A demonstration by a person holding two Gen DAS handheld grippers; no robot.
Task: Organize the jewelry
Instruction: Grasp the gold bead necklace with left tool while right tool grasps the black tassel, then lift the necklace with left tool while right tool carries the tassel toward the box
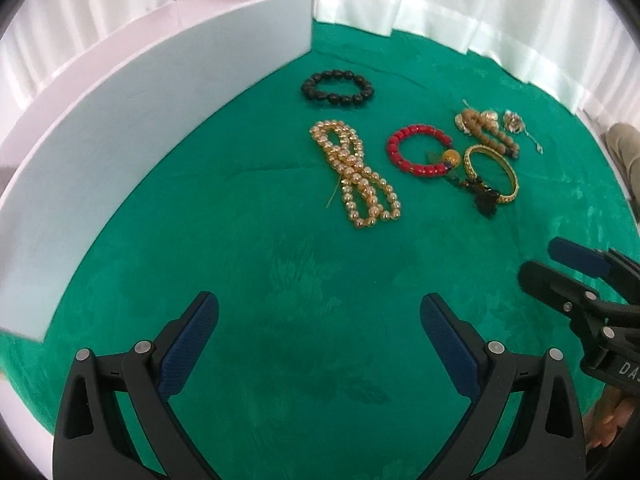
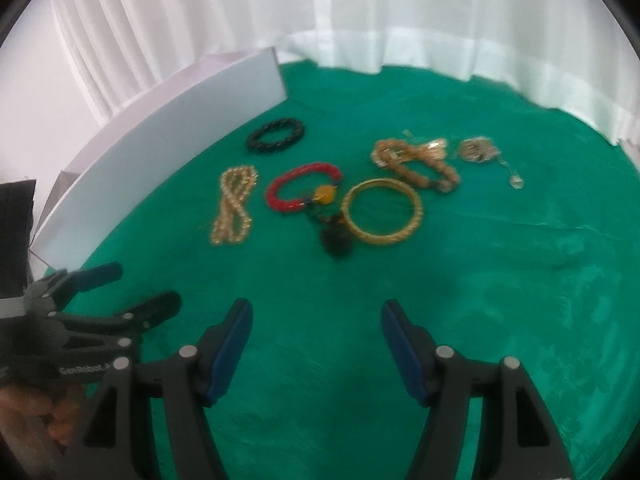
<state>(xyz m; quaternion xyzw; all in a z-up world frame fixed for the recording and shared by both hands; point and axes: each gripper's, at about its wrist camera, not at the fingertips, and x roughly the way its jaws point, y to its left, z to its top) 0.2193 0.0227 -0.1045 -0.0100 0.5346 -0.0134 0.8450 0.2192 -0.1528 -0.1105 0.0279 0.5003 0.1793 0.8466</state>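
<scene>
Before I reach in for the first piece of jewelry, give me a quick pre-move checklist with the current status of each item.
1. Left gripper open, nothing between its fingers: ok.
2. Right gripper open, nothing between its fingers: ok.
3. Green cloth between grippers and jewelry free of obstacles: ok.
4. Black bead bracelet and gold bead strand lie apart from other pieces: ok.
5. Red bracelet separate from gold bangle: not ok, its dark tassel lies across the bangle.
6. White box open and ready to receive pieces: cannot tell, only its outer wall shows.
</scene>
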